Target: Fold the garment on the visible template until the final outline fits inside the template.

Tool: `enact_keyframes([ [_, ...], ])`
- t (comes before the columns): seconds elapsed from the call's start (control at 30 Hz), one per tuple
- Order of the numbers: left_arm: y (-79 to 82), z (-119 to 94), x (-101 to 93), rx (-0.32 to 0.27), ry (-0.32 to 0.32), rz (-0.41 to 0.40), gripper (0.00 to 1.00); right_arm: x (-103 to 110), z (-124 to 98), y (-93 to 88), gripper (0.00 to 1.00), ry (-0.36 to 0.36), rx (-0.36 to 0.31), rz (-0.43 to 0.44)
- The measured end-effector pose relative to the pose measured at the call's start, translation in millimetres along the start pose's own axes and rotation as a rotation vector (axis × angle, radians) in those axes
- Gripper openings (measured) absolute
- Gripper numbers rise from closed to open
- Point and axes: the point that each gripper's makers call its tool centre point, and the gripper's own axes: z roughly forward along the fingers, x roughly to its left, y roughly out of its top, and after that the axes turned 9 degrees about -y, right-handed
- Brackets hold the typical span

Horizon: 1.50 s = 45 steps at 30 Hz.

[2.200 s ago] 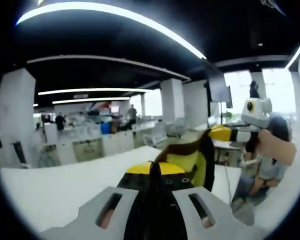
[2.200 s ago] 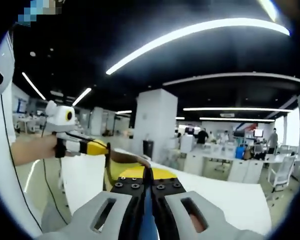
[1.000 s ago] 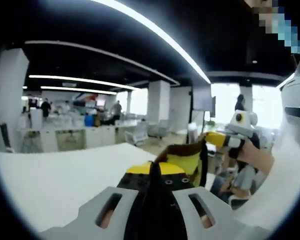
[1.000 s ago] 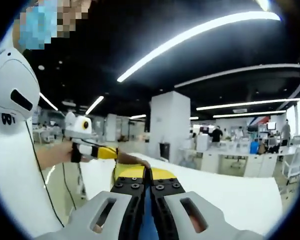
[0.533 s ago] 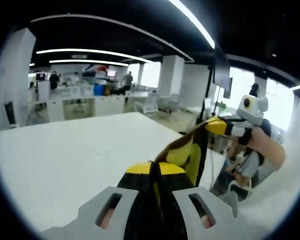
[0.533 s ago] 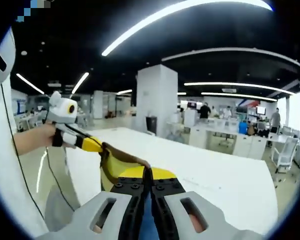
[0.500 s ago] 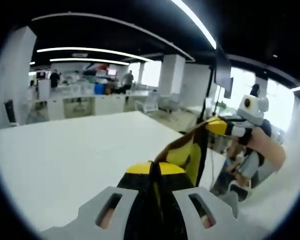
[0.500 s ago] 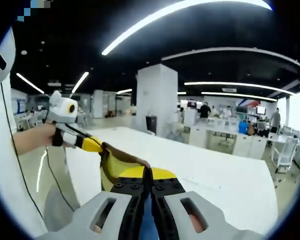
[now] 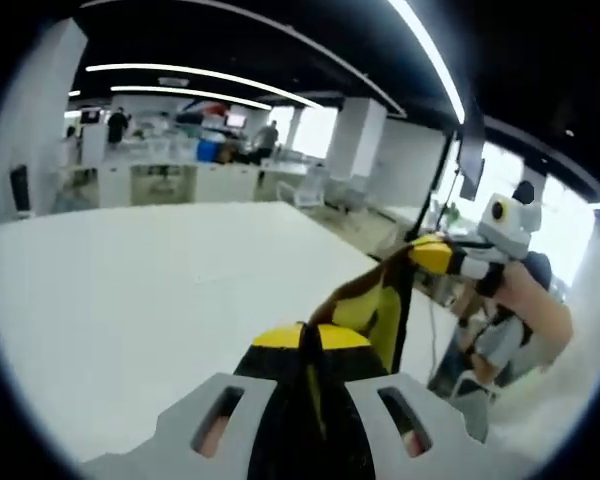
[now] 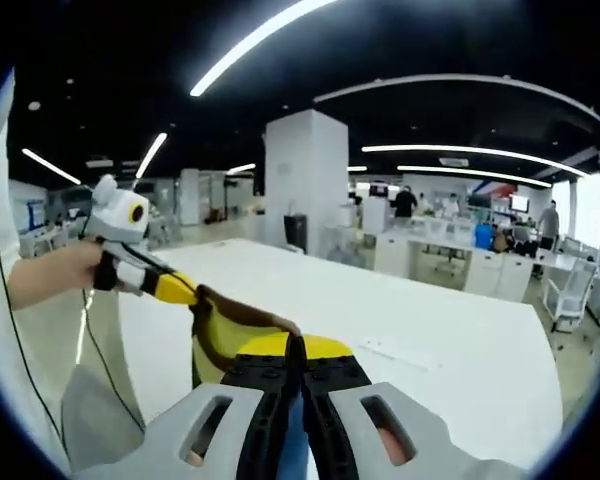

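**Two tongs hold one garment aloft above a white desk**

Two pairs of tongs grip opposite parts of a single yellow-and-dark garment (image 9: 372,305), which hangs stretched between them in the air above the white desk (image 9: 130,290). In the left gripper view, the left tongs (image 9: 310,340) rise from the bottom edge with both jaws pressed together on a fold of the cloth; their yellow tips meet at the seam and dark fabric fills the line between them. From there the garment runs up and to the right, a yellow panel edged with a brown band, to the right tongs (image 9: 420,252), held in a person's hand (image 9: 515,290), whose yellow tip pinches the far corner of the cloth.

In the right gripper view, the right tongs (image 10: 295,350) are likewise clenched on the garment (image 10: 225,335), with a strip of blue showing low between the jaws. The cloth sags in a brown-edged yellow curve toward the left tongs (image 10: 185,293), carried by the person's other hand (image 10: 65,270) at the left side of the view. The desk (image 10: 420,330) spreads beyond and below the cloth. Behind it stand a white pillar (image 10: 305,185), rows of office furniture and several distant people under long ceiling light strips (image 10: 270,35). No template outline can be made out on the desk surface.
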Motion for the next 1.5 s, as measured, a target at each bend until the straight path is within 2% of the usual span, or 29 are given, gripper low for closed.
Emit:
enact_keyframes([
  [0.23,-6.5,20,18.6,0.024,-0.012,-0.047,0.00,-18,22,-20.5,0.03,-0.014,0.040,0.048],
  [0.47,-20.2,40,42.3,0.058,-0.016,-0.085,0.00,-30,46,-47.3,0.03,-0.019,0.094,0.094],
  [0.67,-21.0,56,70.2,0.072,-0.004,-0.130,0.00,-40,72,-68.9,0.03,-0.017,0.135,0.103],
  [0.8,-19.4,68,81.3,0.085,0.000,-0.119,0.00,-50,87,-80.7,0.03,-0.027,0.151,0.115],
  [0.87,-22.9,76,89.2,0.099,0.000,-0.120,0.00,-55,94,-85.9,0.03,-0.035,0.158,0.121],
  [1.13,-43.0,109,126.4,0.177,0.007,-0.144,0.00,-74,128,-128.6,0.03,-0.046,0.231,0.112],
  [1.23,-47.5,118,135.7,0.193,0.006,-0.148,0.00,-77,136,-139.2,0.03,-0.035,0.259,0.143],
  [1.3,-50.2,122,142.0,0.203,0.009,-0.149,0.00,-81,141,-144.3,0.03,-0.042,0.265,0.141],
  [1.5,-65.9,141,161.6,0.261,0.019,-0.146,0.00,-91,165,-177.5,0.03,-0.037,0.327,0.099],
])
